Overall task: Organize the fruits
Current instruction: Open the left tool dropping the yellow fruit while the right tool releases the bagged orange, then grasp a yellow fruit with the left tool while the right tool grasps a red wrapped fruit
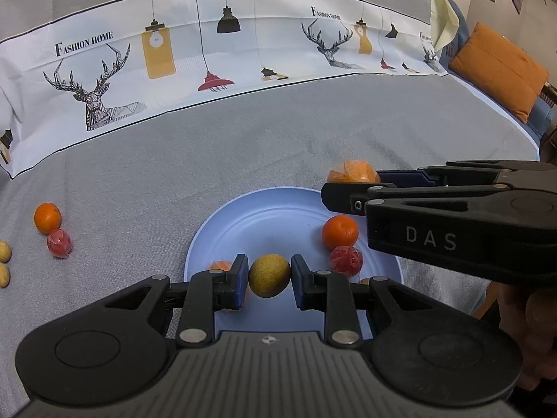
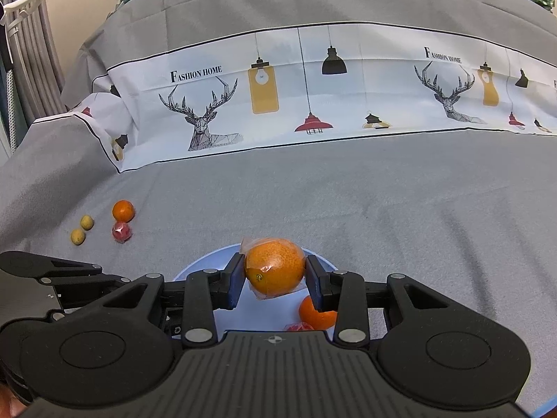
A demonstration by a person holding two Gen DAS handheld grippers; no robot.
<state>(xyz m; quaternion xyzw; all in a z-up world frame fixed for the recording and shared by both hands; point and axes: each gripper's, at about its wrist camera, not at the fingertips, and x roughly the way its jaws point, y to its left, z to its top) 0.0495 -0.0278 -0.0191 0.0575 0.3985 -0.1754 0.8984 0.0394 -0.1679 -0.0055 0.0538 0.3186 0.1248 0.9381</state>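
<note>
Left wrist view: left gripper [image 1: 269, 276] clamps a yellow-green fruit [image 1: 269, 275] above the blue plate [image 1: 222, 233] (two fruits lie there). Right gripper [image 2: 275, 271] grips a wrapped orange [image 2: 275, 266] over the plate's far rim.

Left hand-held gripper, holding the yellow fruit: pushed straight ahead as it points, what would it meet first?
Likely the blue plate: the left hand-held gripper angles down over it with the yellow fruit. Depth is unclear.
</note>
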